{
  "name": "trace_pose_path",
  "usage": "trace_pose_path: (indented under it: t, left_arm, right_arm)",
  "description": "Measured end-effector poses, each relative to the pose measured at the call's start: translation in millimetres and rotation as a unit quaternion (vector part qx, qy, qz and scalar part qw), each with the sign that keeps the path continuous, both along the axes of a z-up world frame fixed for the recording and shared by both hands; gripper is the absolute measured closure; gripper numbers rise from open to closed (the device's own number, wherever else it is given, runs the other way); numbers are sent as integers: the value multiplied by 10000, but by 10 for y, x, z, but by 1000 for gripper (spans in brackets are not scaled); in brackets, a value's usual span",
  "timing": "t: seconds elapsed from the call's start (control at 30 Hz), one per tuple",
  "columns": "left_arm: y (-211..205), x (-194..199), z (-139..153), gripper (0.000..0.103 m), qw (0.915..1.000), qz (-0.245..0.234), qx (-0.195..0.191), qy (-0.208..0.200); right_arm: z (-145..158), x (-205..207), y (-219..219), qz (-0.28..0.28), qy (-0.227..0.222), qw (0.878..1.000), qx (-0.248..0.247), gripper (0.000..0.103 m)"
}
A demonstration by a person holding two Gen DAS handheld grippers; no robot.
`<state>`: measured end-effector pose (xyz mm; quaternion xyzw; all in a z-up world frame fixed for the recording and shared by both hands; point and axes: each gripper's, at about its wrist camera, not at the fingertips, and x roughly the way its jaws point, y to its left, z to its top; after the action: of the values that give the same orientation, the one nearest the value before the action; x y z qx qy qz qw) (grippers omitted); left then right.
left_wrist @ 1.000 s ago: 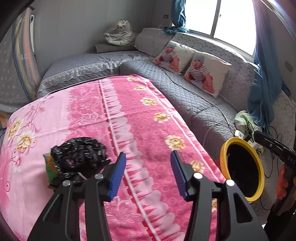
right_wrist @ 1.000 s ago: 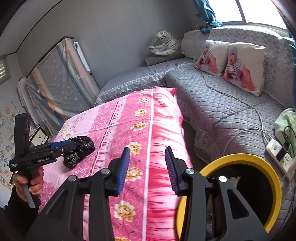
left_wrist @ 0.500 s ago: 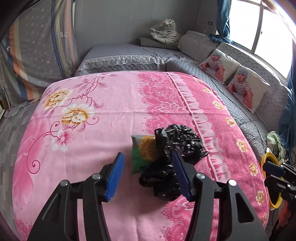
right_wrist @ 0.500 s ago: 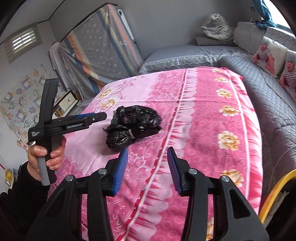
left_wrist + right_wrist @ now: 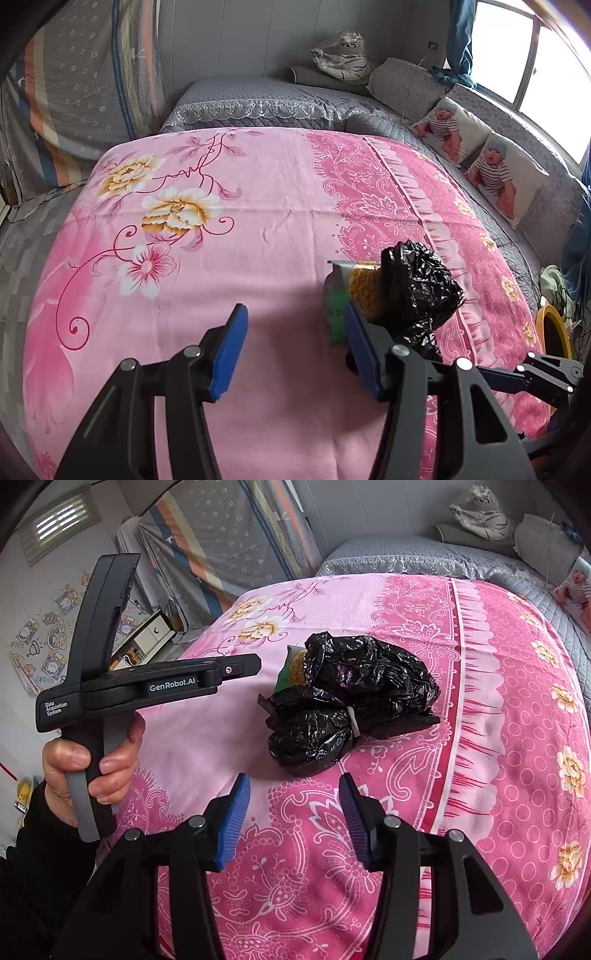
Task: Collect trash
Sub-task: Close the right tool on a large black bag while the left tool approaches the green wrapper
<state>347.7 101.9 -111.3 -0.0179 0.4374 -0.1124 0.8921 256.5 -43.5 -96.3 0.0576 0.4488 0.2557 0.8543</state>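
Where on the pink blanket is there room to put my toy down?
The pink blanket is bare from the big flowers to its far edge by the grey couch. It is crowded beside the black trash bag and green wrapper.

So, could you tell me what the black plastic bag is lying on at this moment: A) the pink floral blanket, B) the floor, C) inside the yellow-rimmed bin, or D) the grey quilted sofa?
A: the black plastic bag rests on the pink floral blanket, ahead of both grippers.
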Motion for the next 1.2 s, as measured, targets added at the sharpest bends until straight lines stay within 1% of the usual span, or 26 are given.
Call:
trace_pose_path:
  t: [0.43, 0.63, 0.9, 0.97, 1.1, 1.2]
  left_arm:
    - [-43, 190, -160, 51, 9996, -177, 102, 184]
    - [-92, 329, -272, 51, 9989, -210, 196, 358]
    - [-127, 517, -343, 52, 9984, -159, 275, 472]
    - [-143, 562, -369, 52, 9981, -169, 272, 520]
    - [-201, 640, -390, 52, 9977, -206, 334, 544]
    - [-245, 700, -386, 54, 9976, -235, 339, 561]
  right_arm:
    - [-98, 240, 133, -89, 162, 9998, -40, 55]
    - [-151, 374, 186, -106, 234, 9996, -107, 56]
    - [-221, 532, 175, -124, 345, 9993, -92, 65]
    - [-233, 571, 161, -143, 361, 9992, -96, 70]
    - [-249, 628, 122, -177, 406, 9990, -62, 75]
    - [-250, 642, 95, -213, 401, 9990, -51, 79]
